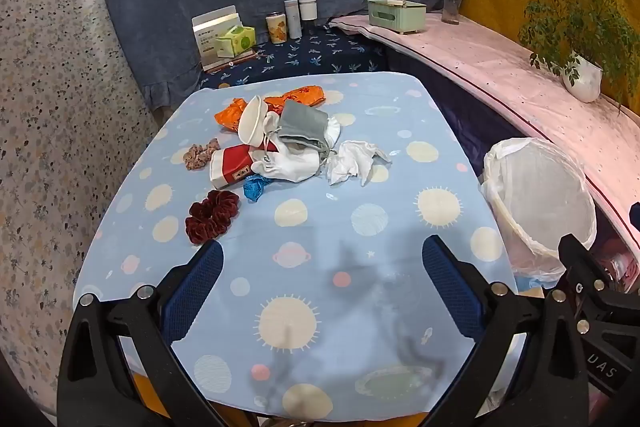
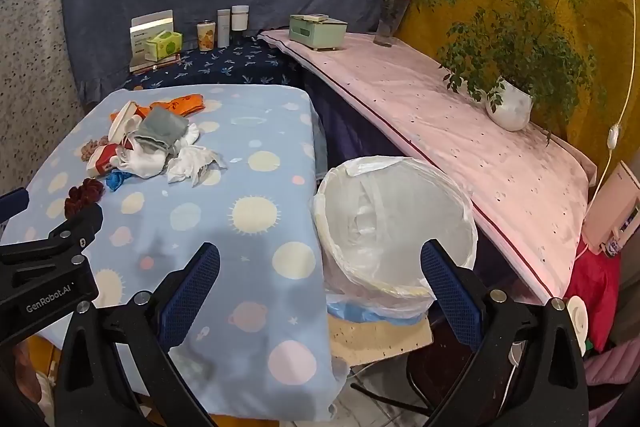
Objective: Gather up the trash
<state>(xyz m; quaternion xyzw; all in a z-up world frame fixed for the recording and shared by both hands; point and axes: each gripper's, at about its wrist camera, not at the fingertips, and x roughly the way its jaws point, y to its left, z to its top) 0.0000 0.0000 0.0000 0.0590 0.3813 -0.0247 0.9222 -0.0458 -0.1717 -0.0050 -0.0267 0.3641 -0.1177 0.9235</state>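
Observation:
A heap of clutter lies at the far left of the blue planet-print table [image 1: 320, 195]: crumpled white tissue [image 1: 354, 163] [image 2: 192, 163], orange wrapper [image 1: 298, 95], blue wrapper [image 1: 254, 187], red-and-white box [image 1: 232, 169], grey pouch [image 1: 300, 125], white cup [image 1: 252, 119] and white cloth [image 1: 292, 163]. A bin with a white liner [image 1: 536, 195] [image 2: 384, 163] stands beside the table's right edge. My left gripper [image 1: 322, 251] hovers open over bare cloth, well short of the heap. My right gripper [image 2: 320, 249] is open and empty above the table edge and the bin's near rim.
A dark red scrunchie [image 1: 212, 215] and a brown one [image 1: 200, 155] lie left of the heap. Boxes and bottles [image 1: 288, 17] stand on the dark shelf behind. A pink-covered ledge [image 2: 460, 131] holds a potted plant [image 2: 510, 107], a green box [image 2: 318, 31] and a vase [image 2: 390, 27].

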